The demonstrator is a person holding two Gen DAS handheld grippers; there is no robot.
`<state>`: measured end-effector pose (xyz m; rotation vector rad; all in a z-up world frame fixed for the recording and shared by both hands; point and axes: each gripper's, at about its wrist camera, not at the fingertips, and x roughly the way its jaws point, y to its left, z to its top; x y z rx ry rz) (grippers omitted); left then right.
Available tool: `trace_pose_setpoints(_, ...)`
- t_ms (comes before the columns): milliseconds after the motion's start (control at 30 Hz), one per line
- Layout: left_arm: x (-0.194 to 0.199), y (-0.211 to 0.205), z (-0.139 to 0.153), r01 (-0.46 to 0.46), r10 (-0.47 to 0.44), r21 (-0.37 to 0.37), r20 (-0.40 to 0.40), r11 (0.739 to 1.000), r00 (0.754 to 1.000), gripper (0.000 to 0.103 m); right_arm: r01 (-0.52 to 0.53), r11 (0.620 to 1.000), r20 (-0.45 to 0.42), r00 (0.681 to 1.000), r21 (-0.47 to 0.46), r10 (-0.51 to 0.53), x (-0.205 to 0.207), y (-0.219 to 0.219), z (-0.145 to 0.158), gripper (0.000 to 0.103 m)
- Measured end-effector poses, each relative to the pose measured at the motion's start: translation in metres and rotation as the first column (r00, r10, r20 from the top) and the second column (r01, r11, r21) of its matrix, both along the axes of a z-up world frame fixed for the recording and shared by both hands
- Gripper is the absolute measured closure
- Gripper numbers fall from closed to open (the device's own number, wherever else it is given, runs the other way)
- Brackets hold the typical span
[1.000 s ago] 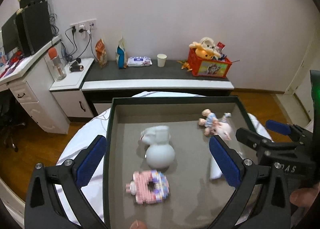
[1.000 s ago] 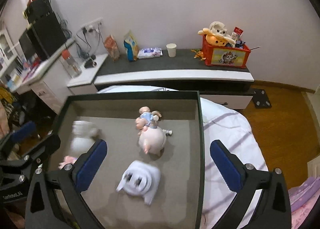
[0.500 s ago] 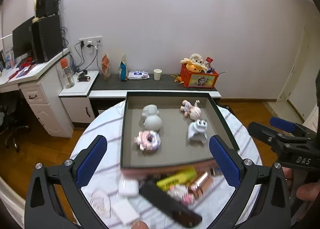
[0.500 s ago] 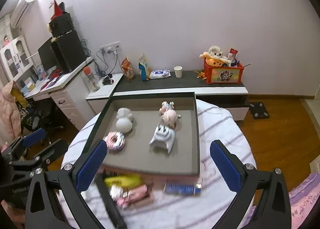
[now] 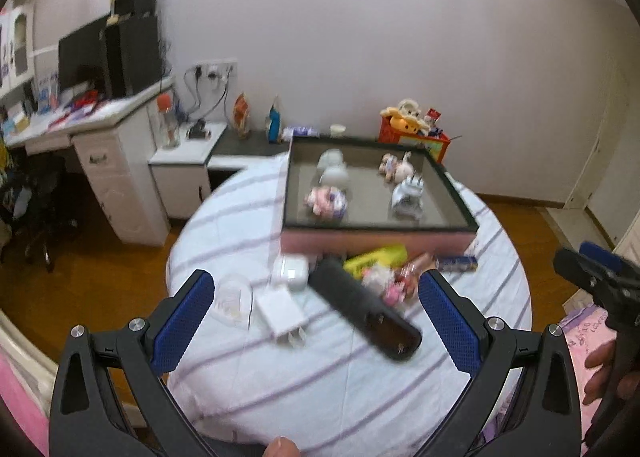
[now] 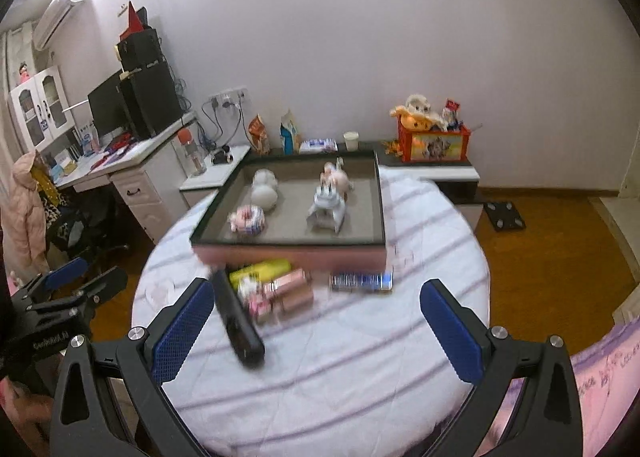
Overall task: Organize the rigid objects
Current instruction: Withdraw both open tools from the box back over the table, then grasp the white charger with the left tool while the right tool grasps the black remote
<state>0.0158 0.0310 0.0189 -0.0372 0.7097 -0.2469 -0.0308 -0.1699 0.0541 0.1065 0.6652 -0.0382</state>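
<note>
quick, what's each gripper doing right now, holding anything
Left gripper: tongs open, holding nothing, above the table.
Right gripper: tongs open, holding nothing, also above the table.

So that's one tray [image 5: 375,227] out ahead of the tongs with four toys in it: a white figure [image 5: 333,169], a pig doll [image 5: 394,166], a pink block toy [image 5: 326,200] and a white robot [image 5: 408,193]. Closer in, between the tray and the blue pads, I count one black remote [image 5: 362,307], one yellow tube [image 5: 376,257], one blue box [image 6: 361,281], two white chargers [image 5: 291,271] [image 5: 281,311], one clear cup [image 5: 234,297] off by the left pad, plus a blurry pink pile [image 6: 280,291] I can't count properly. Two grippers total, both with jaws spread wide.
</note>
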Motion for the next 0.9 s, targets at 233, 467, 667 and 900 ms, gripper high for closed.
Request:
trace_pose_setpoints(233, -0.016, 0.018, -0.041, -0.038, 0.037, -0.013, -0.091, 0.999, 0.995, 0.000, -0.001, 1.000, -0.127, 0.992, 0.022, 0.003, -0.016, 0.001, -0.050, 0.000)
trace_pose_setpoints(467, -0.019, 0.020, -0.048, -0.044, 0.045, 0.008, -0.101, 0.999, 0.994, 0.000, -0.007, 1.000, -0.126, 0.992, 0.021, 0.010, -0.020, 0.004, -0.052, 0.000)
trace_pose_setpoints(667, -0.012, 0.020, -0.055, -0.054, 0.057, 0.028, -0.122, 0.998, 0.991, 0.000, -0.030, 0.999, -0.152, 0.988, 0.027, 0.034, -0.015, 0.011, -0.058, 0.000)
trace_pose_setpoints(900, 0.001, 0.020, -0.068, -0.075, 0.081, 0.047, -0.148, 0.996, 0.986, 0.000, -0.056, 0.998, -0.170, 0.984, 0.029, 0.060, -0.006, 0.017, -0.063, 0.000)
